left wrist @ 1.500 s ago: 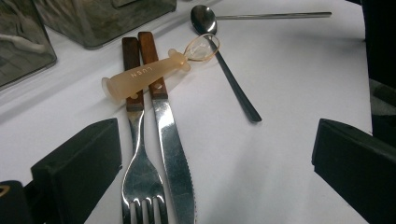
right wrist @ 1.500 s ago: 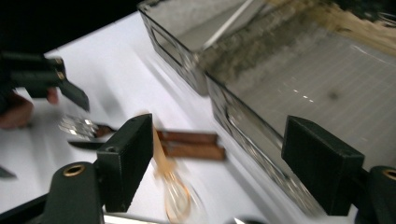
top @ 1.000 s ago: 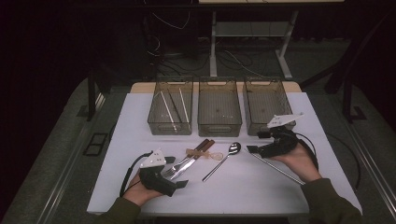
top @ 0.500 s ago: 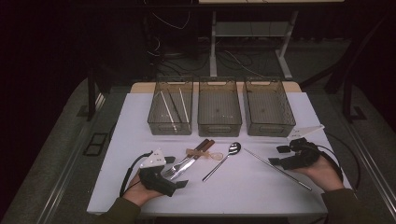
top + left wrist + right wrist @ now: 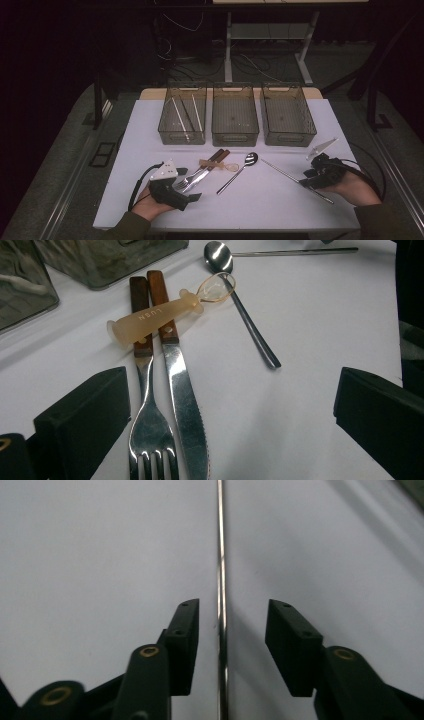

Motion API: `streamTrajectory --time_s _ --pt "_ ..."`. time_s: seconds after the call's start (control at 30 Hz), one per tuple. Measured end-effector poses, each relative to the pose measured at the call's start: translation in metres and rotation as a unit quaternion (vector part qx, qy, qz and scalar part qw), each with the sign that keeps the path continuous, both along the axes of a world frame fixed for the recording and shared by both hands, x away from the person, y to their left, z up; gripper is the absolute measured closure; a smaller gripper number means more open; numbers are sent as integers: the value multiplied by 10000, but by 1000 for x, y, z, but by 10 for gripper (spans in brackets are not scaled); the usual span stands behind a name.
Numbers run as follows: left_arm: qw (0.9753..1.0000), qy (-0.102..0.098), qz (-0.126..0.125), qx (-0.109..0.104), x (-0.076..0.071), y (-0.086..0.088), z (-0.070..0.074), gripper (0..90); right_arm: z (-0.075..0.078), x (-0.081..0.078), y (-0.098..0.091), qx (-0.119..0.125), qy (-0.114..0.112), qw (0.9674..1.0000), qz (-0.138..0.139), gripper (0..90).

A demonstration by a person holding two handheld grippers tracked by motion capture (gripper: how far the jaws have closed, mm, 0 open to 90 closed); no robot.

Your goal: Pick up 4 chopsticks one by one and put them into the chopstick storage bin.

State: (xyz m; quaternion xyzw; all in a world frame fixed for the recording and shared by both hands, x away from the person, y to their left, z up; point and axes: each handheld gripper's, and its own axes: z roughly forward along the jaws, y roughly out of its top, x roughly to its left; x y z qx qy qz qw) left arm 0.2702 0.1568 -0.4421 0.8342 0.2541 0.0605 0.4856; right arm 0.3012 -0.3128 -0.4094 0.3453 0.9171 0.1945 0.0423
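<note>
The right claw [image 5: 306, 181] is lying low over the white bench [image 5: 280, 200] at the person's right side, straddling a thin metal rod [image 5: 295, 180] that is resting flat on the bench and running diagonally from near the spoon's bowl toward the near right edge. In the right gripper view the rod [image 5: 220, 580] is passing between the two black jaws with a gap on either side; the jaws have just been closing around it, but the pads are not yet pressing on it.

The left claw [image 5: 186, 186] is resting on the bench at the near left, its jaws spread wide. Between them, the fork [image 5: 150, 425] and the knife [image 5: 182, 400] are lying side by side with their wooden handles pointing away, untouched by either jaw. A pale rubbery tag [image 5: 150, 320] is lying across both handles, and a spoon [image 5: 235, 295] is lying just beside them.

Three clear bins [image 5: 235, 114] are standing in a row at the far side of the bench.
</note>
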Motion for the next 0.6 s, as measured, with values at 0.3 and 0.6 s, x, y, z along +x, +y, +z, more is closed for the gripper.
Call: streamTrajectory --time_s 0.3,0.6 --pt "10000 -2 -1 3 0 -1 0 4 -6 -2 9 -622 353 9972 239 711" --pt "10000 -7 -8 8 0 -1 0 4 -9 1 13 -1002 521 9930 350 773"
